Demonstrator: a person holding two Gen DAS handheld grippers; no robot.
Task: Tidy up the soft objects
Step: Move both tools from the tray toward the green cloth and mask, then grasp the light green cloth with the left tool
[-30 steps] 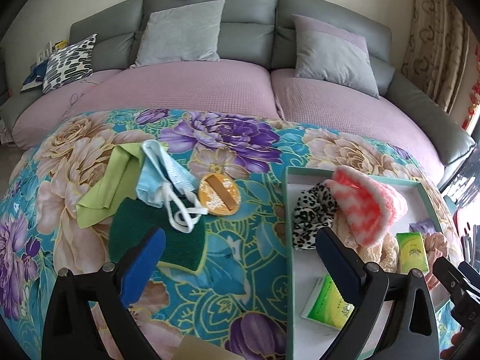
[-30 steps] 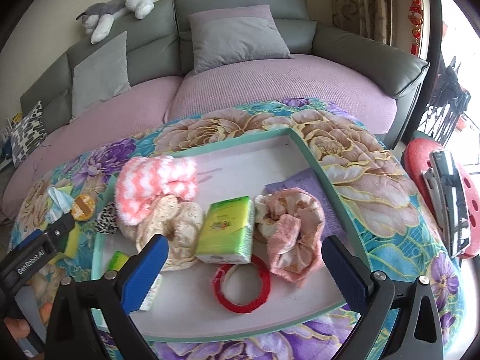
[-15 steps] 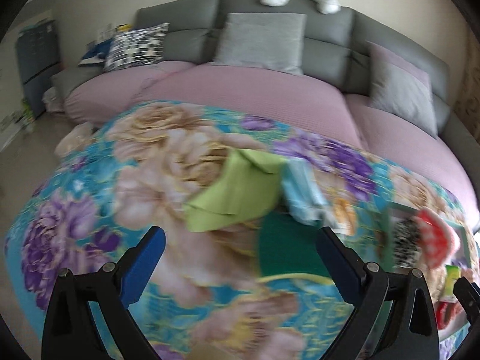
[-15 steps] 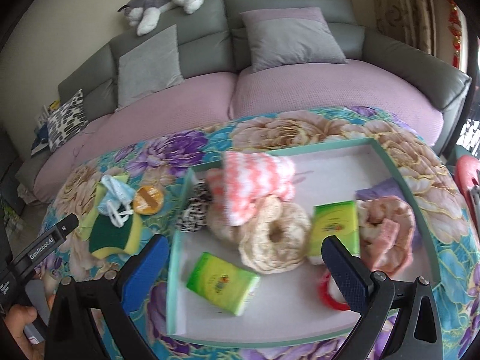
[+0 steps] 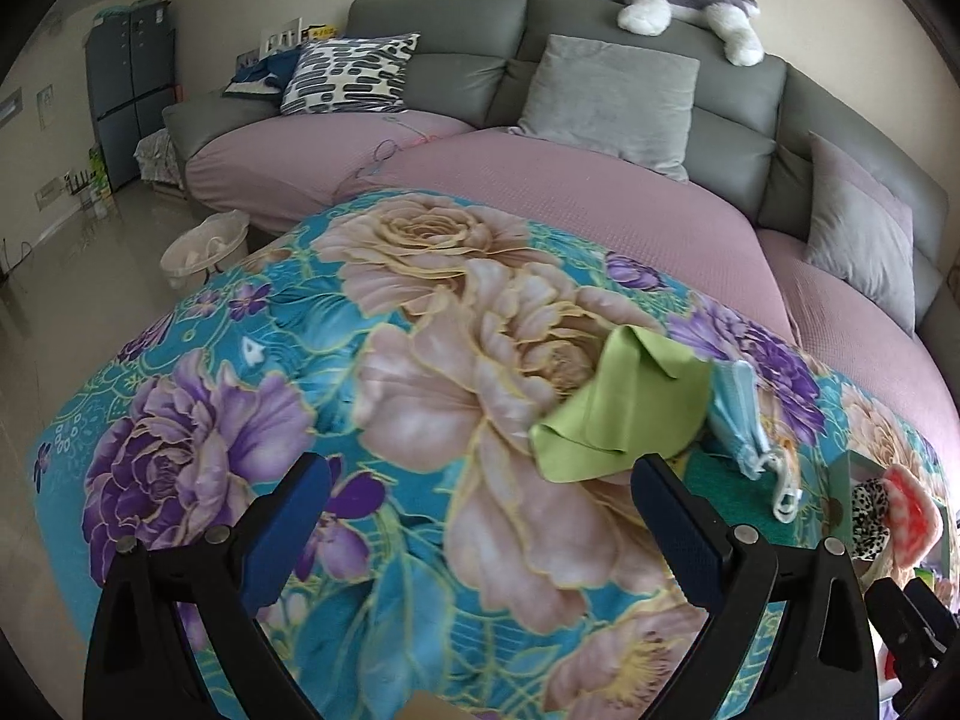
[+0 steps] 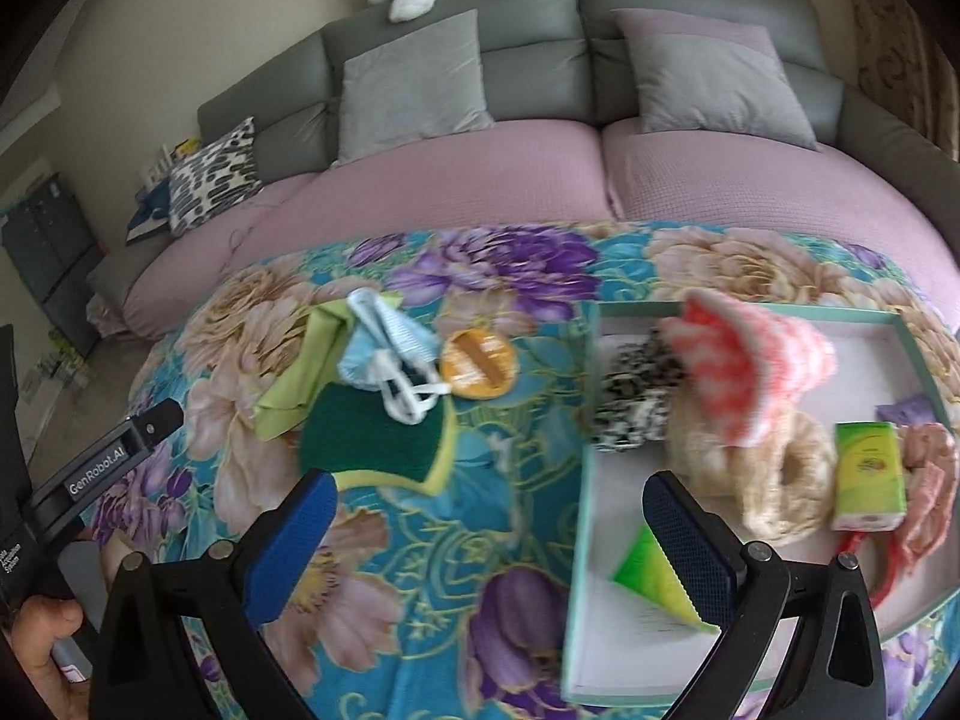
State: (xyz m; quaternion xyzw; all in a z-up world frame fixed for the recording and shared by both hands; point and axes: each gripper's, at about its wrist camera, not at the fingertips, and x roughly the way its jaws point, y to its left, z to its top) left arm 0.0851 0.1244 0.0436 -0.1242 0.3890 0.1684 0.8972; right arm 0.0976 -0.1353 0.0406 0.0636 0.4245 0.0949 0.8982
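Left wrist view: the left gripper (image 5: 480, 510) hangs over the floral blanket (image 5: 420, 420) with its jaws wide apart and nothing between them. Taking the green scouring pad (image 5: 726, 492) as landmark, a lime cloth (image 5: 624, 414) lies just left of it and partly on it, and a light blue face mask (image 5: 741, 420) lies across its far edge. To the pad's right sits the corner of the tray (image 5: 840, 474), holding a leopard-print scrunchie (image 5: 870, 516) and a pink-and-white fuzzy piece (image 5: 912, 498).

Right wrist view: the right gripper (image 6: 489, 510) has its jaws wide apart, empty, above the blanket. The scouring pad (image 6: 375, 438) lies just beyond its left finger. The lime cloth (image 6: 306, 372) touches the pad's left side, the face mask (image 6: 387, 354) overlaps its far edge, and an orange round item (image 6: 478, 364) sits beyond its right corner. Well right of the pad, the tray (image 6: 585, 480) holds the scrunchie (image 6: 636, 396), the fuzzy piece (image 6: 750, 360), a beige scrunchie (image 6: 774, 480) and two green tissue packs (image 6: 870, 474).
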